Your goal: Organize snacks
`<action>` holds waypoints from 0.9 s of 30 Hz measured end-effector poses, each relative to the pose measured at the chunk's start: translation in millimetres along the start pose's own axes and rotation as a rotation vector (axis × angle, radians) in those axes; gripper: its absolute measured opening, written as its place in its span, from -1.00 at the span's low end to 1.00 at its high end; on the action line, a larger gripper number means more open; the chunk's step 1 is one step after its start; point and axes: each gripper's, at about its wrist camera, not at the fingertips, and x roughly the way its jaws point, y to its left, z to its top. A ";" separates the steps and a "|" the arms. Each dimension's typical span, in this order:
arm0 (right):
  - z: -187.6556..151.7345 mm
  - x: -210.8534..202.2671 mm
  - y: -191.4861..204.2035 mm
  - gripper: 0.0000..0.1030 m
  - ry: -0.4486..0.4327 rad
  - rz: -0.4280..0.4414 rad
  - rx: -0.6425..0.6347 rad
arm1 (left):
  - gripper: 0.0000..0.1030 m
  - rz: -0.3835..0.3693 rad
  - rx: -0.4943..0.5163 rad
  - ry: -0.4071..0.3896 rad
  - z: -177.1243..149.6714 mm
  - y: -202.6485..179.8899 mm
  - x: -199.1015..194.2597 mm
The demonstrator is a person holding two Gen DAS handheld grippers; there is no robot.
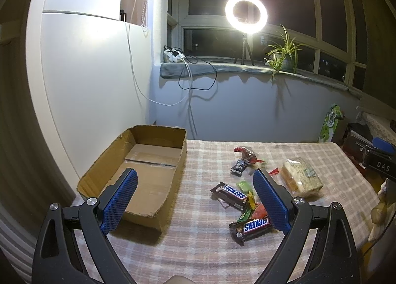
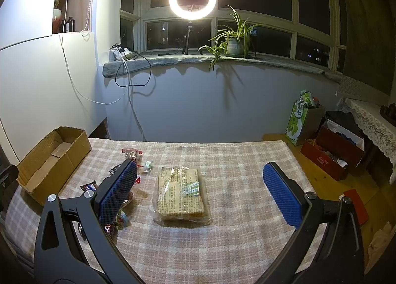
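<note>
My left gripper (image 1: pixel 195 175) spread wide, empty, above surface (image 1: pixel 198 247); cardboard box (image 1: pixel 138 172) left, Snickers bars (image 1: pixel 229 195) right. My right gripper (image 2: pixel 200 169) wide apart, wafer pack (image 2: pixel 182 192) lying between fingers.

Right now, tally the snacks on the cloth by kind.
Snickers bars: 2
Clear wafer pack: 1
Small dark packet: 1
Small wrapped candies: at least 4, some hidden
Total: at least 8; cardboard box empty.
</note>
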 end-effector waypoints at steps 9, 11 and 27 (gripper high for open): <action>-0.7 -0.3 0.6 1.00 0.001 -0.002 -0.008 | 0.84 0.001 -0.001 0.001 -0.4 0.2 -0.2; -1.1 0.6 0.4 1.00 0.000 -0.005 -0.008 | 0.84 0.001 -0.001 0.001 -0.2 0.1 -0.2; -0.8 0.4 0.8 1.00 0.002 -0.006 -0.012 | 0.84 0.000 -0.001 0.002 0.0 -0.2 0.4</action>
